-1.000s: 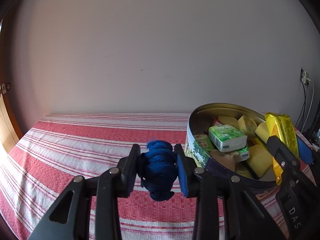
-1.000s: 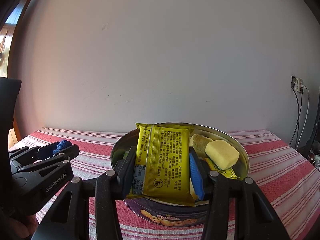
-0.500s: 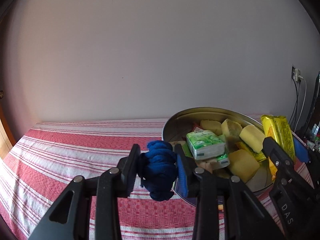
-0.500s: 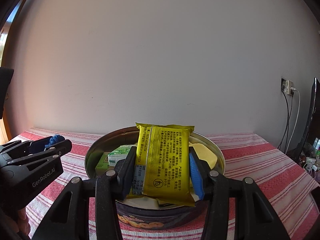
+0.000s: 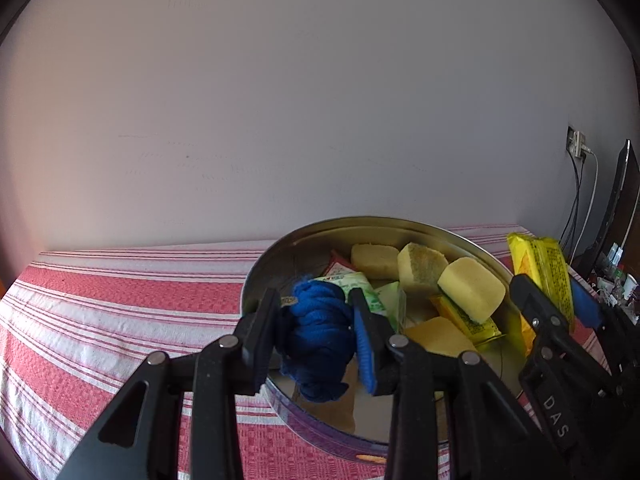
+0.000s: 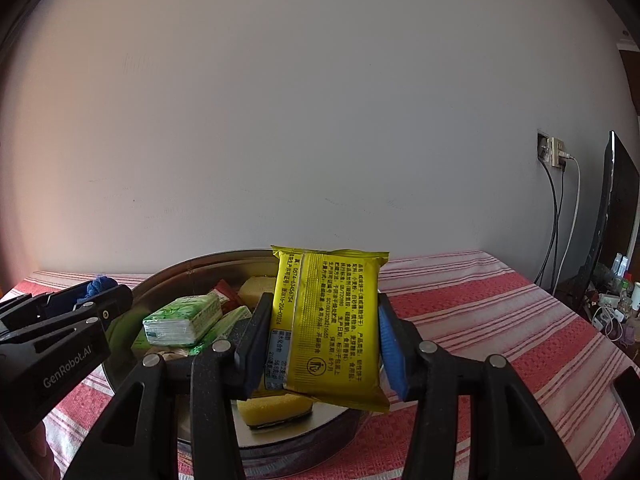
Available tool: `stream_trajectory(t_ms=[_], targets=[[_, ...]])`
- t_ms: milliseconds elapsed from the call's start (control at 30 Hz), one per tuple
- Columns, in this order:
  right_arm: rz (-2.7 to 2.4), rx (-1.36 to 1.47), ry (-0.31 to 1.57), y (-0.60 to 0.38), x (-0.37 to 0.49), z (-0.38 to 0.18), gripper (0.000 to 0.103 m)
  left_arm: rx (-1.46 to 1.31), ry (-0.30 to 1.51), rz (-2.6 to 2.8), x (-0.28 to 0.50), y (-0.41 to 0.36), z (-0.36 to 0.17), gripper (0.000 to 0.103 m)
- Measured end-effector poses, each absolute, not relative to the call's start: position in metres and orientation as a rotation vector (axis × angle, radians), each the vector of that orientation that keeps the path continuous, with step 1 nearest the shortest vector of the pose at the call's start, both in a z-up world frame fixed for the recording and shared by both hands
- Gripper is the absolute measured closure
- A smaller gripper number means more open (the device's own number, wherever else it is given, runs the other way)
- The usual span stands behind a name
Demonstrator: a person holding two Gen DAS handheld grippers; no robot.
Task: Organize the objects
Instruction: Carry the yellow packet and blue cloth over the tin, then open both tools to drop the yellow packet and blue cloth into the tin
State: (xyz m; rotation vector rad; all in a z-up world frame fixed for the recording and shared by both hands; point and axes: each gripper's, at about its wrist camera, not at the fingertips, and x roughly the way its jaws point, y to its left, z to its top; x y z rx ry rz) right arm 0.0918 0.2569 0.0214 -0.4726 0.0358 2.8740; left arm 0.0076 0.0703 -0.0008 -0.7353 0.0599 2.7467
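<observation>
Left gripper: your black fingers are clenched on a soft, bunched blue knitted cloth, which hangs over the near left rim of the tin.
Right gripper: your fingers grasp a flat, glossy yellow snack packet by its two side edges, upright, printed back toward you, over the near right part of the tin.
Cookie tin: round, shiny metal inside, dark printed wall outside; it sits on the tabletop toward its right side.
Tin contents: a green-and-white tissue pack, spongy pale yellow blocks, and a small crinkly red sachet.
Tabletop: covered with a woven cloth in red and white stripes, reaching to the far edge at a plain pale wall.
</observation>
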Motion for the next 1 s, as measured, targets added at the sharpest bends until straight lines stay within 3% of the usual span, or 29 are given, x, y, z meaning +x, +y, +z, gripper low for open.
stream_trajectory(t_ms=[1000], targets=[[2.872,-0.763,-0.067,0.281,0.021,0.012,0.052,-0.956,0.057,2.64,-0.044,0.114,-0.013,0.069]])
